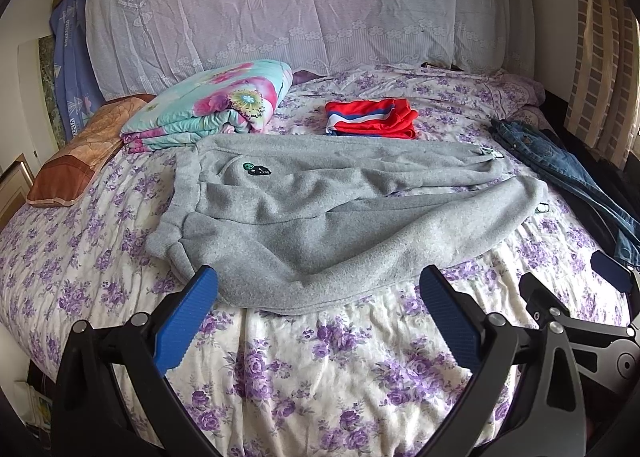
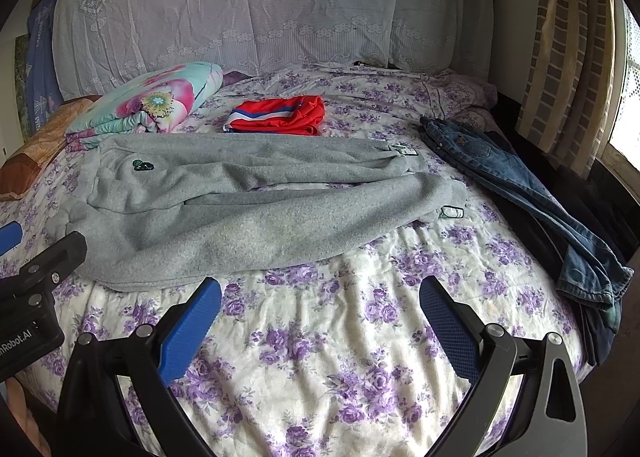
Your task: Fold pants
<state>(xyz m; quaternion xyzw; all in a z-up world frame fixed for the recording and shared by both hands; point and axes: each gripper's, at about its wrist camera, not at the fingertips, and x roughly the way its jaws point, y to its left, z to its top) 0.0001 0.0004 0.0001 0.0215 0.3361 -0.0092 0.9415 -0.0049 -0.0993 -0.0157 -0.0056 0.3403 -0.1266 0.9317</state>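
Left wrist view: grey sweatpants (image 1: 320,213) lie spread flat across the middle of a floral-sheeted bed (image 1: 320,377), waistband toward its left edge. The left tool (image 1: 318,289) hovers at the near edge, jaws wide, holding nothing. The right tool (image 2: 320,297), equally wide and empty, hangs beside it. Jeans (image 2: 520,193) trail along the right edge.

Your left gripper (image 1: 318,289) fills the lower frame, jaws spread wide — nothing between them. Your right gripper (image 2: 320,303) sits likewise at bottom centre, wide apart.
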